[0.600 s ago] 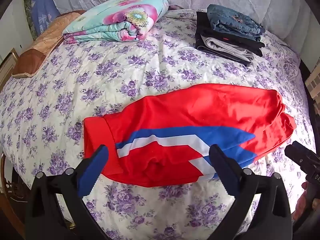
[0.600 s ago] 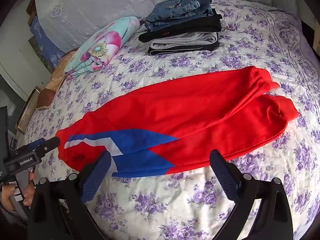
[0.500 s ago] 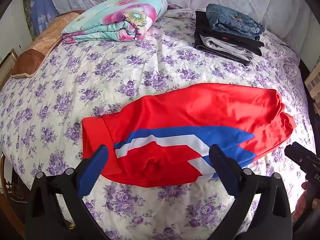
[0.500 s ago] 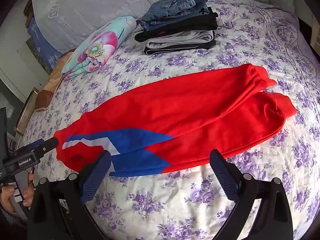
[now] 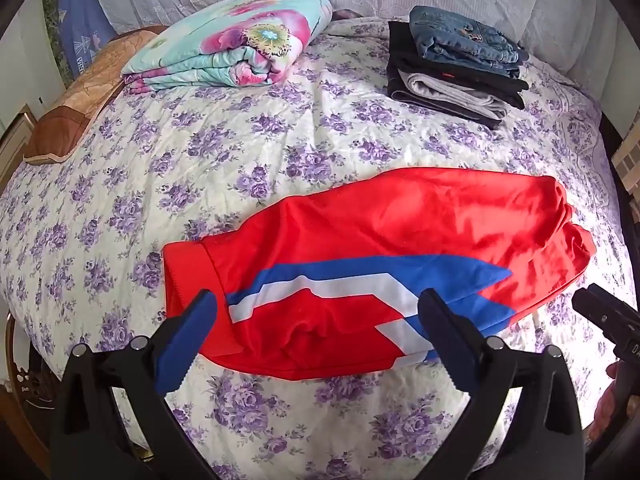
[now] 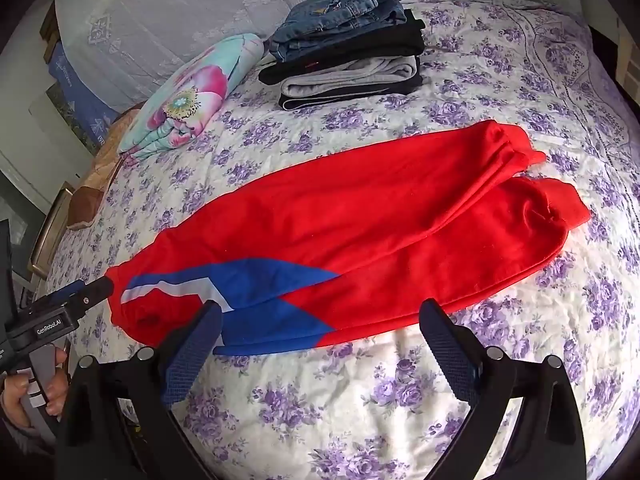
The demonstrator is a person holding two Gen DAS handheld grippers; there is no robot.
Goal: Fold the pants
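Red pants (image 5: 380,236) with a blue and white stripe lie lengthwise on the bed, one leg laid over the other, waistband at the left, cuffs at the right; they also show in the right wrist view (image 6: 360,216). My left gripper (image 5: 318,312) is open, just above the near edge of the waist end, holding nothing. My right gripper (image 6: 320,320) is open above the near edge by the blue patch, holding nothing. The left gripper also shows at the left edge of the right wrist view (image 6: 96,288). The right gripper shows at the right edge of the left wrist view (image 5: 592,304).
The bed (image 5: 200,152) has a purple-flowered quilt. A folded floral blanket (image 5: 236,40) lies at the back left, with a brown pillow (image 5: 72,112) beside it. A stack of folded pants (image 5: 460,64), jeans on top, sits at the back right. A white lace cover lines the wall.
Both grippers have drifted slightly closer to the pants' near edge. The pants have not moved and both grippers stay open.
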